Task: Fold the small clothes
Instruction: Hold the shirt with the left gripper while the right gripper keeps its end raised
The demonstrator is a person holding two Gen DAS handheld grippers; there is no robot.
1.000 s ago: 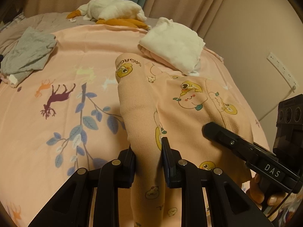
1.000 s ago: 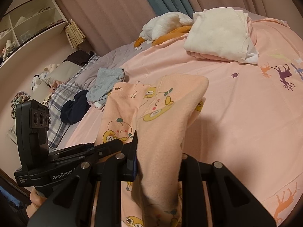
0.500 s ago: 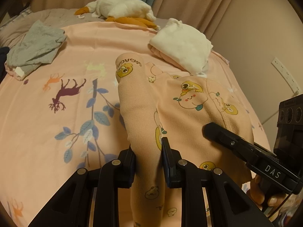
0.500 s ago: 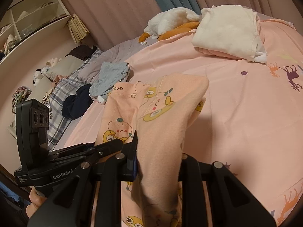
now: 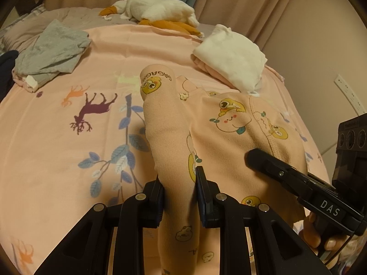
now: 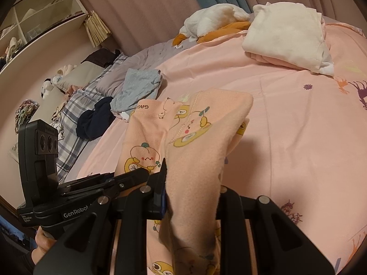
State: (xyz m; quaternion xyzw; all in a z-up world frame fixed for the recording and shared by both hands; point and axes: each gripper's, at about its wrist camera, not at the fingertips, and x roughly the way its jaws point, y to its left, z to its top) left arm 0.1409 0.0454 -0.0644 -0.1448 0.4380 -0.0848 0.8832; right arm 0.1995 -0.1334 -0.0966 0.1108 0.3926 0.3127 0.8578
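A small peach garment (image 5: 220,123) printed with yellow cartoon figures is held up over the pink bedsheet (image 5: 68,142). My left gripper (image 5: 180,183) is shut on its left edge. My right gripper (image 6: 191,183) is shut on its right edge, where the fabric (image 6: 195,142) drapes over the jaws. The right gripper's fingers (image 5: 275,169) show at the right of the left wrist view. The left gripper's fingers (image 6: 103,183) show at the lower left of the right wrist view.
A folded white and pink pile (image 5: 231,57) lies at the far right of the bed. A grey garment (image 5: 50,50) and a dark one (image 6: 96,119) lie far left. A white and orange plush toy (image 5: 158,13) lies by the curtains. A wall stands at right.
Both grippers have carried the peach garment forward over the bed, still shut on it. The folded pile and grey garment sit lower in both views.
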